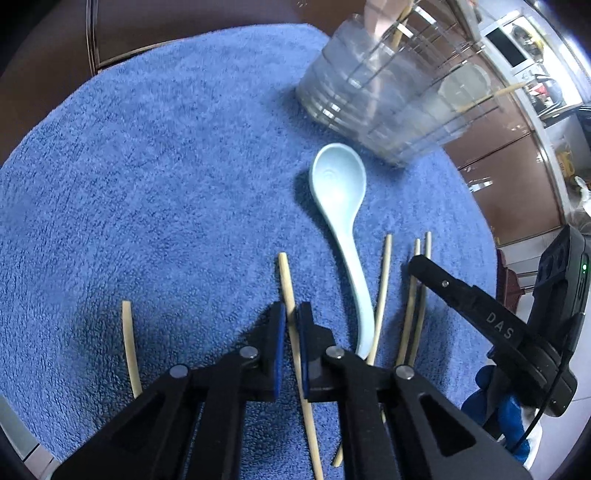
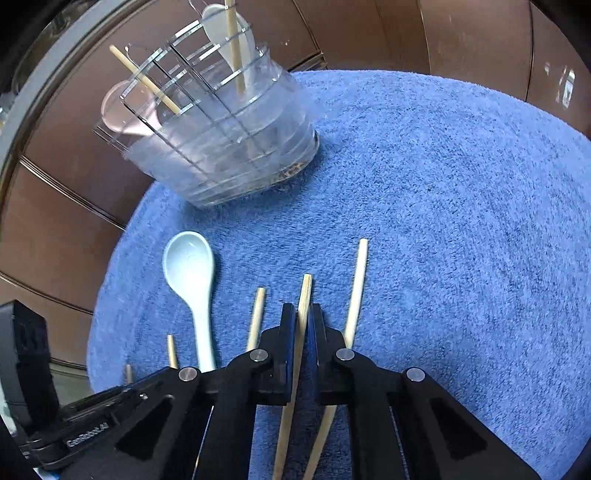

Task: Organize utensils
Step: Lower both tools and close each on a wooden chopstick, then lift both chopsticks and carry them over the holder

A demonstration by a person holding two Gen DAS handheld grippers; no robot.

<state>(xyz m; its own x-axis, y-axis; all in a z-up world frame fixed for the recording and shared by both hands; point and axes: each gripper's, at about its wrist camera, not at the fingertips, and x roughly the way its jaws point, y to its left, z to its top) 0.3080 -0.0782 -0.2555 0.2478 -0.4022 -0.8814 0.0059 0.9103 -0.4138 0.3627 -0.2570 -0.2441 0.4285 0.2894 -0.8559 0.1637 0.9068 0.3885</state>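
My left gripper (image 1: 291, 314) is shut on a bamboo chopstick (image 1: 286, 280) low over the blue towel (image 1: 166, 166). My right gripper (image 2: 303, 314) is shut on another chopstick (image 2: 306, 291); it shows at the right of the left wrist view (image 1: 419, 264), over a pair of chopsticks (image 1: 421, 254). A pale blue soup spoon (image 1: 340, 192) lies between them, also in the right wrist view (image 2: 190, 269). The clear divided holder (image 2: 229, 140) stands at the towel's far edge with two chopsticks (image 2: 232, 44) and two spoons (image 2: 122, 110) in it.
More loose chopsticks lie on the towel: one far left (image 1: 129, 339), one by the spoon handle (image 1: 384, 280), one right of my right gripper (image 2: 358, 288). Brown cabinet fronts (image 2: 406, 33) stand behind. The towel's edge (image 1: 476, 206) is near the holder.
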